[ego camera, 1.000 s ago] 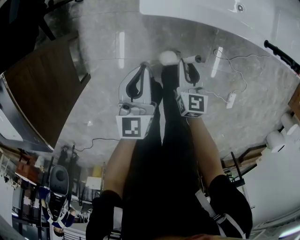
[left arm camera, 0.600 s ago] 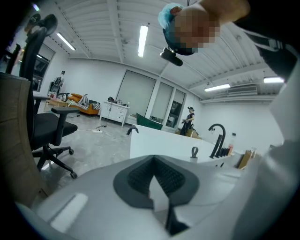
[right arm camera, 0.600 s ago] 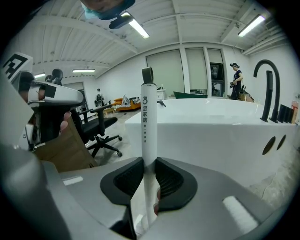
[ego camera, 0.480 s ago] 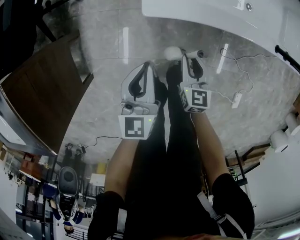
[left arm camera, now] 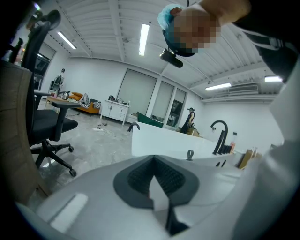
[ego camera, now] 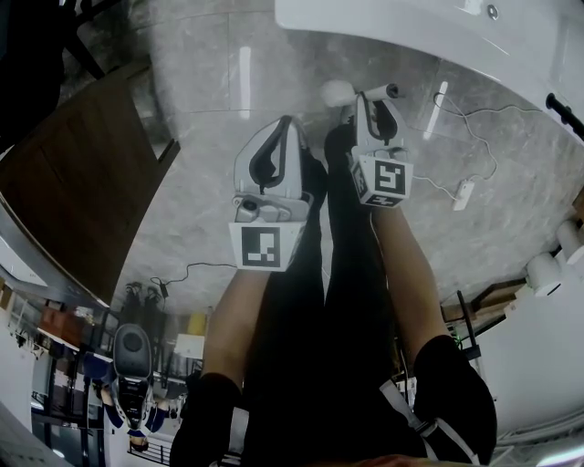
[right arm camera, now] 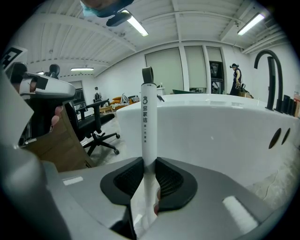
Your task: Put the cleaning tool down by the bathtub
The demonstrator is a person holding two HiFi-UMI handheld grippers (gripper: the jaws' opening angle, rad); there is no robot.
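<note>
While the person stands on the grey floor (ego camera: 210,137) facing the white bathtub (ego camera: 411,27), the right gripper (ego camera: 374,108) is clamped on the white handle of the cleaning tool (ego camera: 383,91), so the tool is in the air and not yet set down. In the right gripper view the handle (right arm camera: 148,122) stands upright between the two dark pads, which press on it from either side at the right gripper (right arm camera: 149,161). Its dark-capped end is on top and the rest runs down below the jaws. The long axis therefore crosses the jaws rather than running along them. Straight beyond the handle is the curved wall of the bathtub (right arm camera: 225,131), near but not touching. From above, a pale round shape sits just beside the handle, and I cannot tell whether it is the tool's head. The left gripper (ego camera: 285,128) hangs further from the tub, and in its own view its pads meet at the tips with nothing between them (left arm camera: 151,159). The right hand looks the nearer one and the only one carrying anything, so I would expect the move to be a forward and downward one, bringing the lower end to the floor at the foot of the tub. A thin cable (ego camera: 456,114) trails across that stretch and may be worth avoiding.
</note>
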